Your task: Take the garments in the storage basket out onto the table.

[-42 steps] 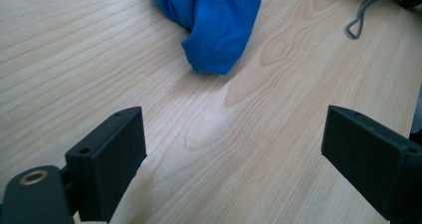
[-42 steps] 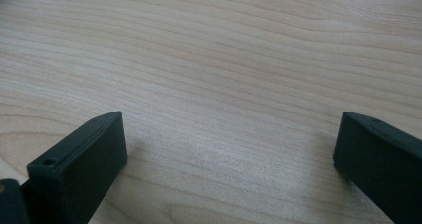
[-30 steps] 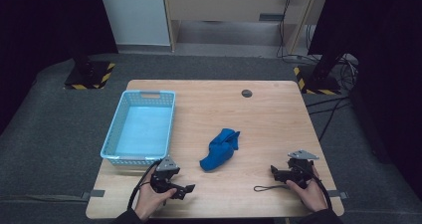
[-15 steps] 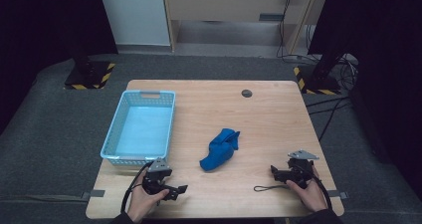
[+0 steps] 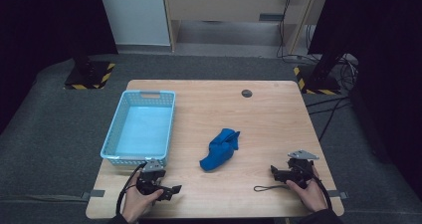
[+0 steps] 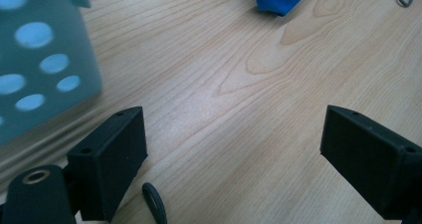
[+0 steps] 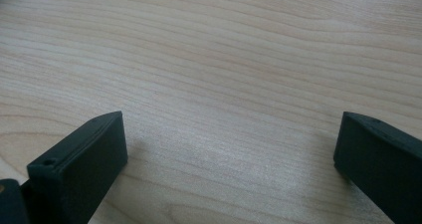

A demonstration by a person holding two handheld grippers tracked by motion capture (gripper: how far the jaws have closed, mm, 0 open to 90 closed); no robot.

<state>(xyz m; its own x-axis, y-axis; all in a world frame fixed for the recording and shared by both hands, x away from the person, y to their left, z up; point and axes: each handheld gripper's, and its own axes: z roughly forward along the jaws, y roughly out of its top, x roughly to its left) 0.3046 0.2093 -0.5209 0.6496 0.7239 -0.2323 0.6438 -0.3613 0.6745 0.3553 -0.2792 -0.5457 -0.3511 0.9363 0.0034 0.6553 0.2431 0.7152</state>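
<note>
Starting at the left, the basket (image 5: pixel 140 127) sits by the table (image 5: pixel 268 114) edge, and just in front of it the left gripper (image 5: pixel 171 189) has its jaws spread wide with nothing between them. Mid-table lies the blue cloth (image 5: pixel 220 149) — crumpled, soft and light by the look of it, so I'd pinch a raised fold on top. Right gripper (image 5: pixel 274 171) rests wide open too — empty.

One crumpled blue cloth (image 5: pixel 220 149). One light blue perforated plastic basket (image 5: pixel 141 127). One light wooden bench (image 5: pixel 278 119). Two black hand-held grippers: left gripper (image 5: pixel 170 190), right gripper (image 5: pixel 274 171). One small dark round disc (image 5: pixel 246 93).
</note>
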